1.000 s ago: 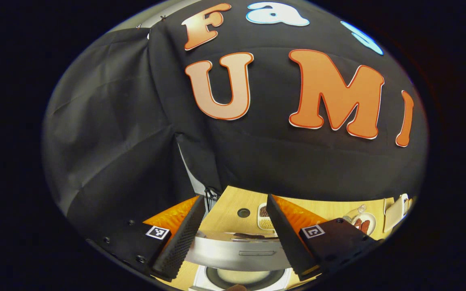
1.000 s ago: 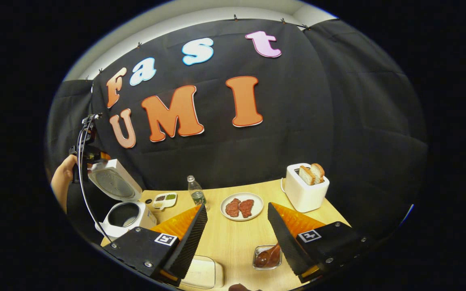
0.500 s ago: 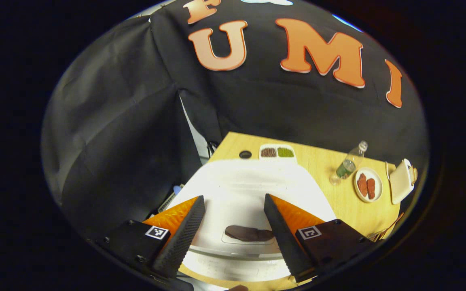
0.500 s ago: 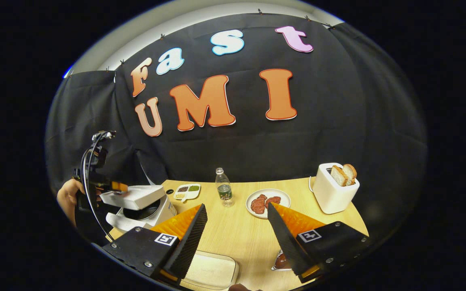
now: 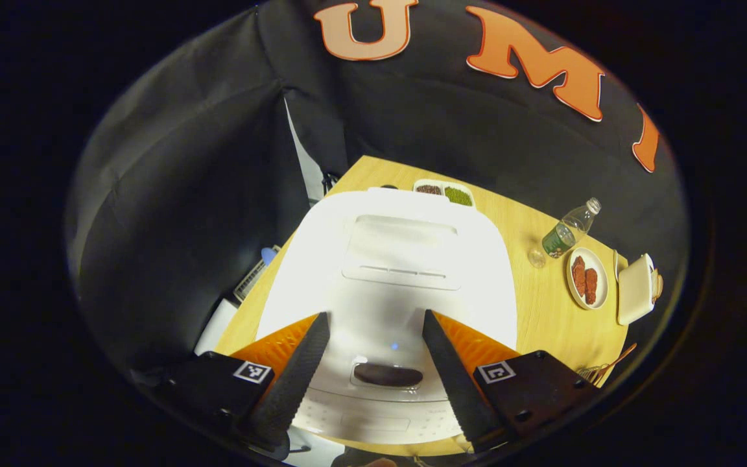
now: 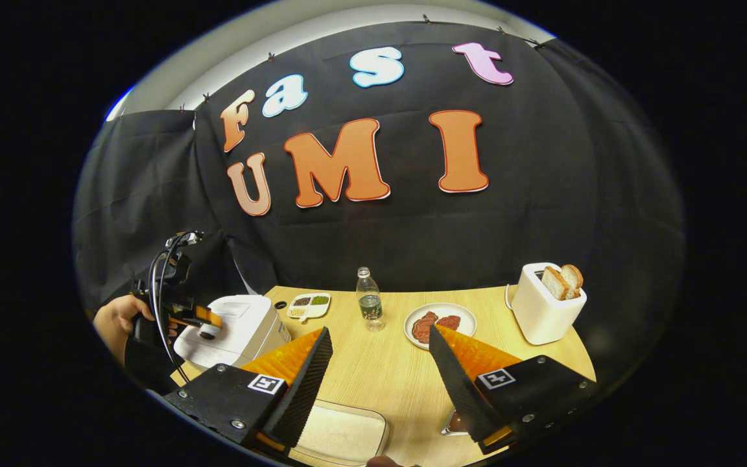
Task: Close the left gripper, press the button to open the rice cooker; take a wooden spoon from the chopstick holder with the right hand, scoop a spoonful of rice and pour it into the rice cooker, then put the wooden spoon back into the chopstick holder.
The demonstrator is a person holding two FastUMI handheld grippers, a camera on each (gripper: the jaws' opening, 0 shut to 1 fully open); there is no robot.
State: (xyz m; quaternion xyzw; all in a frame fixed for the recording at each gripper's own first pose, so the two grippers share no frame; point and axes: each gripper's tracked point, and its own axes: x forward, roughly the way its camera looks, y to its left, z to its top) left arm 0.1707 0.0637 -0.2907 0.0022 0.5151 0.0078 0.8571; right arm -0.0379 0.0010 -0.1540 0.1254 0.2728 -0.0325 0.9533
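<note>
The white rice cooker stands with its lid down, and its dark oval button lies between my left fingers. My left gripper hovers open just over the lid's front, holding nothing. In the right gripper view, a hand holds that left gripper on top of the rice cooker at the table's left end. My right gripper is open and empty above the near table edge. A white box of rice sits below it. A clear holder with a brown wooden spoon peeks out from behind the right finger.
On the wooden table stand a water bottle, a plate of meat slices, a white toaster with bread and a small divided dish. Black cloth walls close off the back and left.
The rice cooker lid, open a second ago, has swung down shut. My left gripper came down with it and tilted toward the lid. The right gripper shifted slightly.
</note>
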